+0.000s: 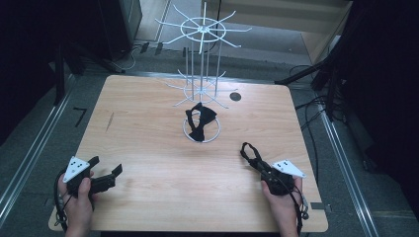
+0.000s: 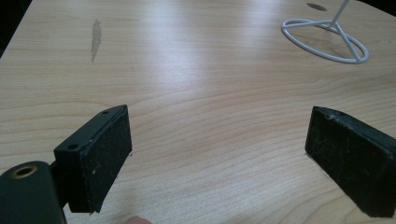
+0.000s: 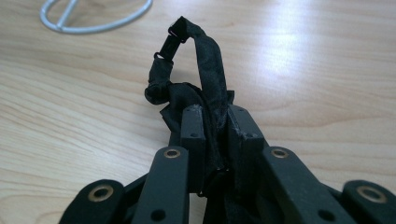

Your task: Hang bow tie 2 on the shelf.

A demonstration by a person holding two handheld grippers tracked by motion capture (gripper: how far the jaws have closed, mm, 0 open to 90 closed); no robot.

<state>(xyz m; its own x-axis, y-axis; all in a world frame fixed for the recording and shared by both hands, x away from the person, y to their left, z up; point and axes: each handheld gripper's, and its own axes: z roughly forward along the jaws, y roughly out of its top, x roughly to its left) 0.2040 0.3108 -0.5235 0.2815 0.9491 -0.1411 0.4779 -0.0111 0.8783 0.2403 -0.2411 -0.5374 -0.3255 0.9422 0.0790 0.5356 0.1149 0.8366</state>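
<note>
High view puts the right gripper [image 1: 257, 160] near the front right of the table [image 1: 148, 187], its jaws clamped on a black bow tie [image 1: 249, 152] whose strap loops up beyond the tips. Right gripper view confirms it: the dark fabric is pinched between the 2 pads, and the strap [image 3: 205, 60] arches forward to a small clasp [image 3: 175, 39]. The left gripper [image 1: 106, 175] rests low at the front left with its jaws wide apart and nothing between them, bare wood showing between the pads [image 2: 105, 158].

At the far middle stands a white wire rack [image 1: 202, 59] with radiating hooks, and a 2nd bow tie [image 1: 200, 121] already hangs low on it above its ring base [image 2: 327, 39].

The step in hand looks like carrying the held tie to a free hook. Doing it well likely means keeping the pinch firm on the bunched fabric, leaving the strap loop open and leading, then threading that loop over a hook tip before easing off. The free gripper could steady the light rack.
</note>
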